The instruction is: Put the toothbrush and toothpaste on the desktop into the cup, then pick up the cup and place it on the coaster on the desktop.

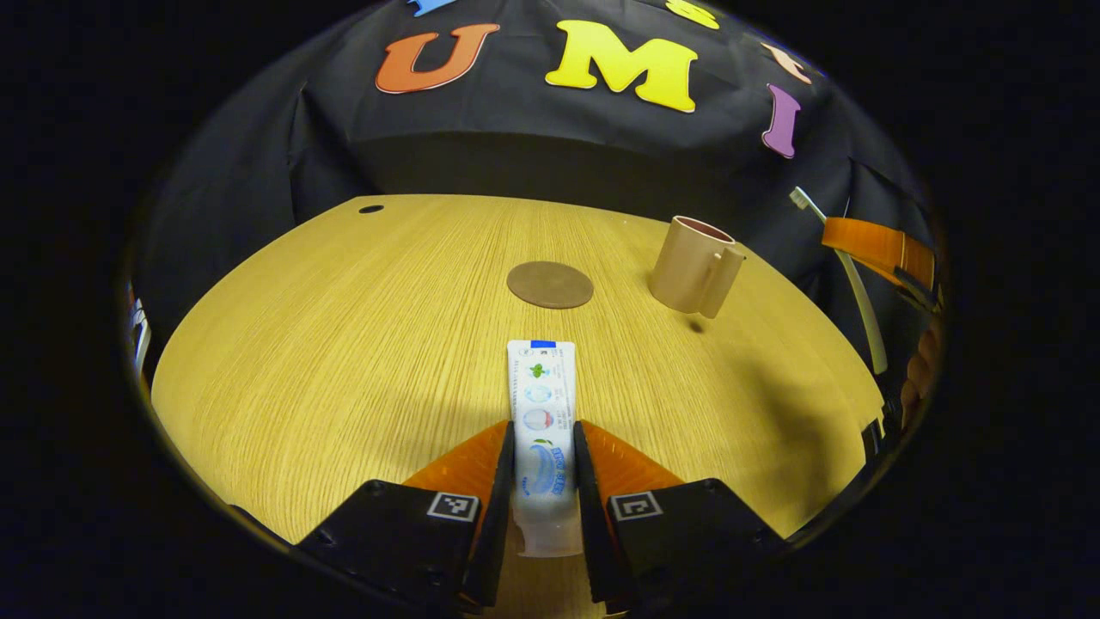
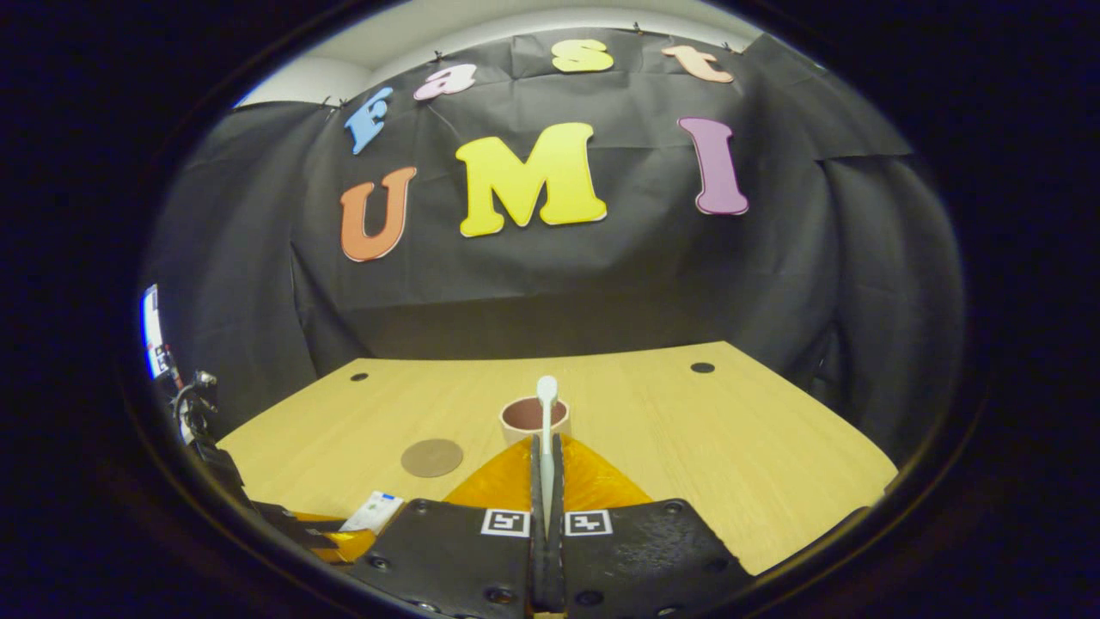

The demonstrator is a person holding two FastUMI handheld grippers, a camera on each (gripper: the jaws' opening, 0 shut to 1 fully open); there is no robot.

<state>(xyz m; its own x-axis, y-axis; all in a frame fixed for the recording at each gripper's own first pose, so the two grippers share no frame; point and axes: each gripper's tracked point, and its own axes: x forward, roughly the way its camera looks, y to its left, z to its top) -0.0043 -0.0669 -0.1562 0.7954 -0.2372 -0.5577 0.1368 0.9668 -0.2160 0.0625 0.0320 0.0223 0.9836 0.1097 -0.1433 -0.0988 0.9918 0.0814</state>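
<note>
A white toothpaste tube (image 1: 541,378) lies lengthwise between the fingers of my left gripper (image 1: 543,427), which is shut on its sides low over the wooden desktop (image 1: 344,344). Ahead sit a round brown coaster (image 1: 550,284) and, to its right, an upright tan cup (image 1: 694,266) with a handle. My right gripper (image 2: 546,440) is shut on a white toothbrush (image 2: 546,391), head forward, raised just in front of the cup (image 2: 521,419). The coaster (image 2: 431,457) lies to the cup's left. In the left gripper view the toothbrush (image 1: 859,301) sticks out of the right gripper (image 1: 885,249) at the far right.
The desktop has small dark holes near its back corners (image 1: 371,209) (image 2: 702,367). The black cloth wall stands right behind the table's far edge. The left gripper (image 2: 322,529) with the tube (image 2: 371,511) shows at the lower left of the right gripper view.
</note>
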